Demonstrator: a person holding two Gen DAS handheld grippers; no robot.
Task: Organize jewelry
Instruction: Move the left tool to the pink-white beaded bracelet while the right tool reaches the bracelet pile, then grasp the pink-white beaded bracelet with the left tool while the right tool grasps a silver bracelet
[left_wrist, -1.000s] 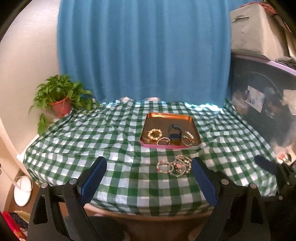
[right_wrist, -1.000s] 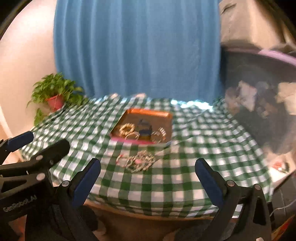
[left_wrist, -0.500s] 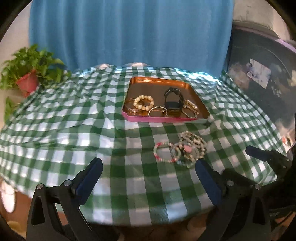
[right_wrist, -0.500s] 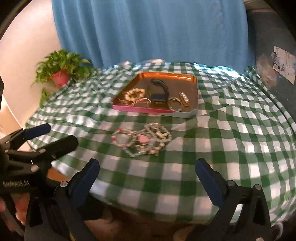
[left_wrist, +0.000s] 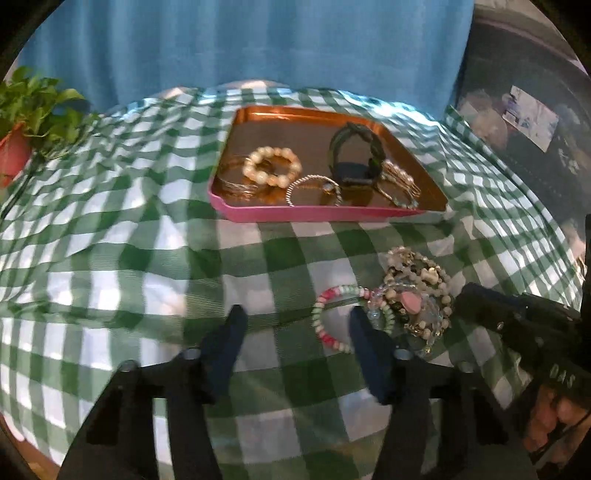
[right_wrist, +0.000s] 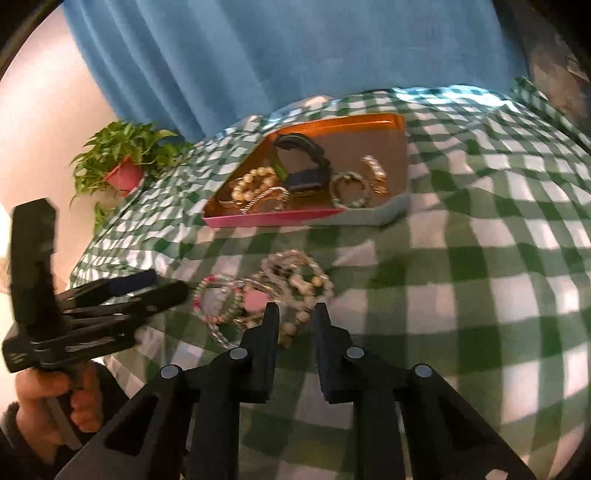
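Note:
A copper tray with a pink rim (left_wrist: 325, 215) (right_wrist: 273, 219) holds a pearl bracelet (left_wrist: 272, 166), a dark watch (left_wrist: 354, 155) and thin bangles. In front of it, on the checked cloth, lies a pile of beaded bracelets (left_wrist: 417, 291) (right_wrist: 295, 277). My left gripper (left_wrist: 297, 317) (right_wrist: 166, 286) is closing over the pile's left edge. The left side of a pink-and-green bead bracelet (left_wrist: 328, 299) lies between its jaws, untouched by the pads. My right gripper (right_wrist: 295, 314) (left_wrist: 465, 295) is closing at the pile's near side, with white beads (right_wrist: 301, 319) in the narrow gap.
The green-and-white checked cloth (left_wrist: 110, 258) covers the whole table. A potted plant (right_wrist: 125, 158) (left_wrist: 22, 122) stands at the far left, a blue curtain (left_wrist: 258, 44) hangs behind, and a dark cabinet (left_wrist: 517, 129) stands at the right. A hand (right_wrist: 48, 398) holds the left gripper.
Both grippers have come down and forward to the bracelet pile. Their jaws, wide apart before, have narrowed, the right pair much more than the left.

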